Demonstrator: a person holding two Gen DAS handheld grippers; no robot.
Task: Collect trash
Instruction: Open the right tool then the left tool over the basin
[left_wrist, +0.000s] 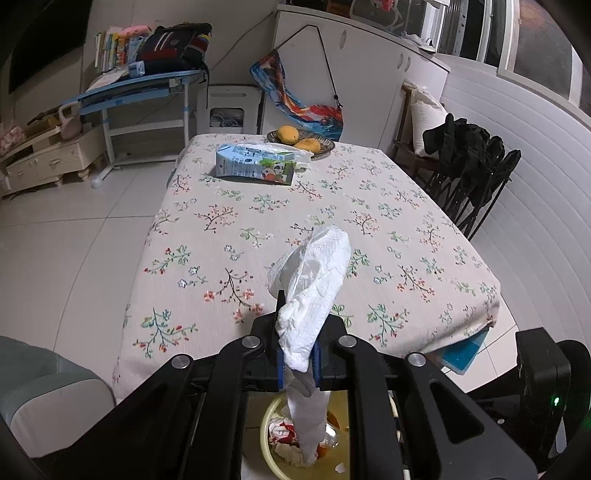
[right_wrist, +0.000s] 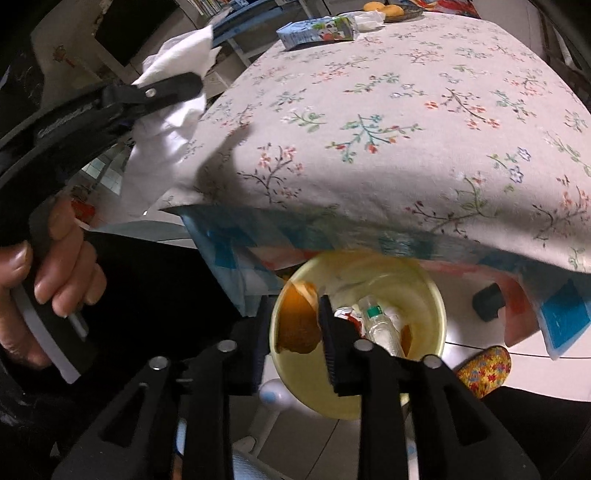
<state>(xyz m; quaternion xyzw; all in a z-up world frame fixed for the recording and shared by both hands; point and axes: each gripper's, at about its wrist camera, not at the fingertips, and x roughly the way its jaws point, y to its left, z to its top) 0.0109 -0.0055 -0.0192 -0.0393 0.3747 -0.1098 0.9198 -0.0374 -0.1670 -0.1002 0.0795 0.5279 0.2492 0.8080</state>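
A person stands at the near end of a table, holding a two-finger claw in each hand. The left gripper (left_wrist: 297, 354) is clamped nearly shut on a crumpled white paper towel (left_wrist: 314, 291), which runs lengthwise through the jaws: one end sticks up past the fingertips, the other hangs down behind them. Below and slightly behind that claw, on the floor by the table's edge, sits a yellow bin (right_wrist: 434, 314); the towel's hanging tail points down at it. Dropping the towel in looks like the next step.

The right gripper (right_wrist: 291, 339) is the nearer one to the bin, aimed steeply down over its rim. Its jaws stand partly apart with an orange peel-like scrap (right_wrist: 297, 325) between them; whether the pads press it cannot be told. A small bottle (right_wrist: 376, 321) and wrappers lie inside.

The table wears a floral tablecloth (left_wrist: 332, 206). Far ahead of the left claw lie a milk carton (left_wrist: 255, 164) and a fruit dish (left_wrist: 301, 142). The floor is pale tile.
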